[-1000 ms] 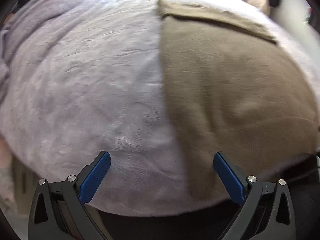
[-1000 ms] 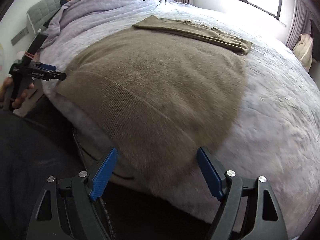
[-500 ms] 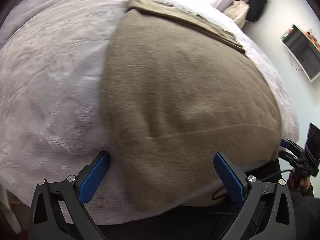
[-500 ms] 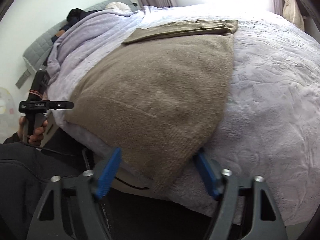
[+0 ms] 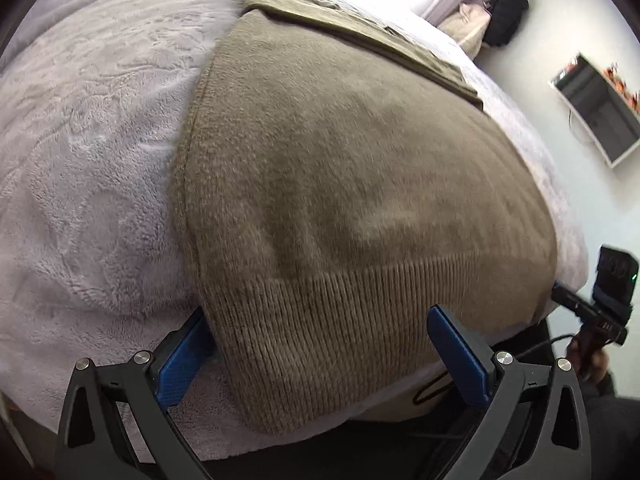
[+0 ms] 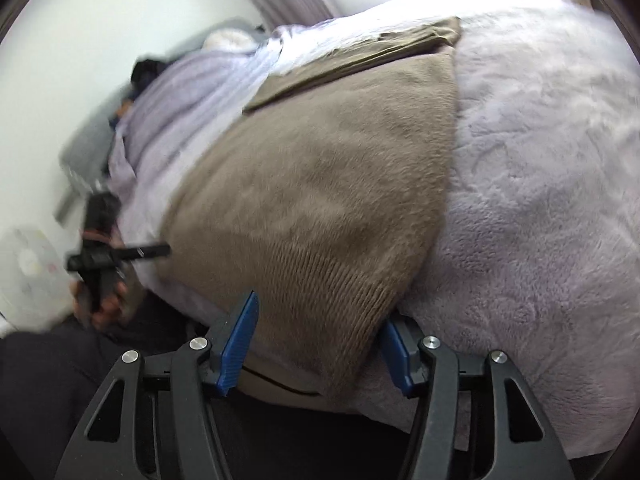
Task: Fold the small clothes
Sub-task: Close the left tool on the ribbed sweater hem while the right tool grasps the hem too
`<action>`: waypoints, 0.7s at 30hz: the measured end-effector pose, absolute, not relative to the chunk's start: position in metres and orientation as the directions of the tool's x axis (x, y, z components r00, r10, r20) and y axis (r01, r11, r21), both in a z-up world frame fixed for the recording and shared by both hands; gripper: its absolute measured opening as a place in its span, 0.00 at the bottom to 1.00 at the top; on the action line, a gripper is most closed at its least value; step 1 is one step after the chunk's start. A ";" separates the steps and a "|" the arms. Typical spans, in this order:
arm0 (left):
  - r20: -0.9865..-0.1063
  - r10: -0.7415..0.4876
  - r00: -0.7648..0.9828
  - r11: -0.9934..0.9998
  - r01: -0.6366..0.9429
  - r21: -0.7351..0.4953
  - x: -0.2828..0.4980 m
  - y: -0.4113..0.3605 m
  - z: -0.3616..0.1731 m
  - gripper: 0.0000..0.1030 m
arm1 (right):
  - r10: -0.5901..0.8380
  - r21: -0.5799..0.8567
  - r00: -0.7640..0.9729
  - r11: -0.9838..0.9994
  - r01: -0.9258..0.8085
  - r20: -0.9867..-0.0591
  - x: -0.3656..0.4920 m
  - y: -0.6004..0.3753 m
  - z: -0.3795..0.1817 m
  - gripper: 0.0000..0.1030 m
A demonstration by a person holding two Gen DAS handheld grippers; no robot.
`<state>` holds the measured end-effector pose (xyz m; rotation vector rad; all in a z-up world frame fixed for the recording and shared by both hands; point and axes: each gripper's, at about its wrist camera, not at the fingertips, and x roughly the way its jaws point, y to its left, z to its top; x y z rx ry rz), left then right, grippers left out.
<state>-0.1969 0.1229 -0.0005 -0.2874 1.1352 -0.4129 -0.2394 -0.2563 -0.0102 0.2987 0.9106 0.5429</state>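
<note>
1. The bed (image 5: 80, 152), covered by a pale lilac fleece blanket, fills both views; only in the right wrist view are the rumpled blanket folds (image 6: 188, 92) and the grey headboard (image 6: 84, 148) by the white wall seen.
2. A brown knitted sweater (image 5: 352, 168) is spread flat on the blanket with its ribbed hem (image 5: 328, 320) hanging at the near edge of the bed; its far part is folded over into a narrow band (image 5: 360, 28), seen in both views.
3. Only in the left wrist view are a wall-mounted screen (image 5: 596, 116) and a dark bag (image 5: 504, 16) against the far wall shown.
4. The left gripper (image 5: 320, 340) is held wide apart — one blue pad (image 5: 180, 360) lies at the sweater's left side edge on the blanket, the other pad (image 5: 460, 352) over the hem, and nothing is pinched between them. In the right wrist view it appears small at the left, in a hand (image 6: 104, 300).
5. The right gripper (image 6: 316, 344) straddles the hem's right corner — its jaws have just been closing, with the fabric between them; the pads are not seen pressing on it. In the left wrist view it is only a dark shape at the right edge (image 5: 596, 312).
</note>
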 end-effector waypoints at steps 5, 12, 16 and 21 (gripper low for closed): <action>-0.795 -0.480 0.370 0.876 0.151 -0.458 -0.198 0.129 0.001 1.00 | 0.572 0.472 0.497 0.820 -0.324 -0.652 -0.239 -0.255 -0.012 0.56; -0.814 -0.430 0.390 0.903 0.171 -0.395 -0.204 0.123 0.005 0.92 | 0.546 0.454 0.520 0.837 -0.306 -0.657 -0.239 -0.257 -0.018 0.35; -0.808 -0.457 0.373 0.889 0.158 -0.430 -0.205 0.134 0.005 0.92 | 0.550 0.459 0.528 0.834 -0.306 -0.647 -0.238 -0.259 -0.020 0.35; -0.798 -0.478 0.366 0.877 0.147 -0.458 -0.203 0.134 0.005 0.97 | 0.546 0.454 0.531 0.837 -0.306 -0.648 -0.237 -0.259 -0.021 0.36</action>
